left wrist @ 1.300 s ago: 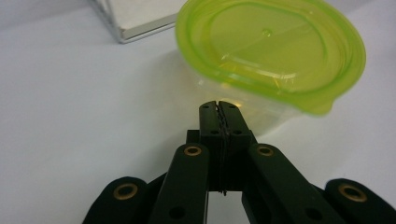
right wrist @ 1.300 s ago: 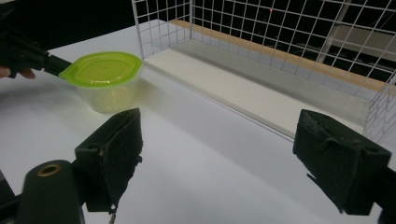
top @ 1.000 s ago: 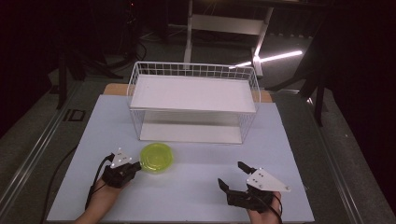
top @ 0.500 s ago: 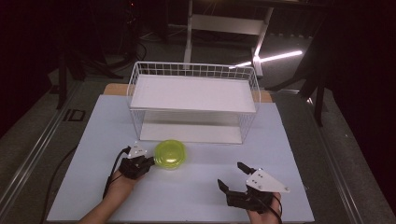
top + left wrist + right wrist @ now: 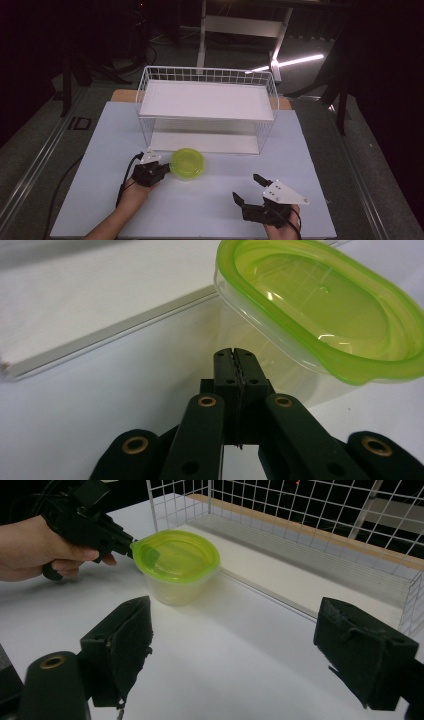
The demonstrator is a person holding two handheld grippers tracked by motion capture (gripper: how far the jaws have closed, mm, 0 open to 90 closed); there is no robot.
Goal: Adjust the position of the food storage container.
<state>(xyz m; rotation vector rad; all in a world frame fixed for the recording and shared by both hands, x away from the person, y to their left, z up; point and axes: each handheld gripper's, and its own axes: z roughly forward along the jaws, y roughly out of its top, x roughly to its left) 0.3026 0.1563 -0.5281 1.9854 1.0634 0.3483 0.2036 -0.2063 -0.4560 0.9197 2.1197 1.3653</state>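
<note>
High view: tub [image 5: 187, 163] on the table [image 5: 100, 150] just before the rack [image 5: 207, 107], left gripper [image 5: 161, 170] at its left edge | Left gripper view: jaws pressed together, empty, tips against the tub's [image 5: 320, 315] wall; nudge low and level so it slides, not tips | Right gripper view: right gripper [image 5: 230, 645] spread wide, empty, apart from the tub [image 5: 176, 565].

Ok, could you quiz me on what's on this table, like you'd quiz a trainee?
1. True or false: the right gripper stands open.
2. The lid on the tub is: A red, B green, C blue?
3. Which gripper has its tip at the tub's rim?
Key: 1 true. 2 B. 3 the left gripper, with its jaws shut.
</note>
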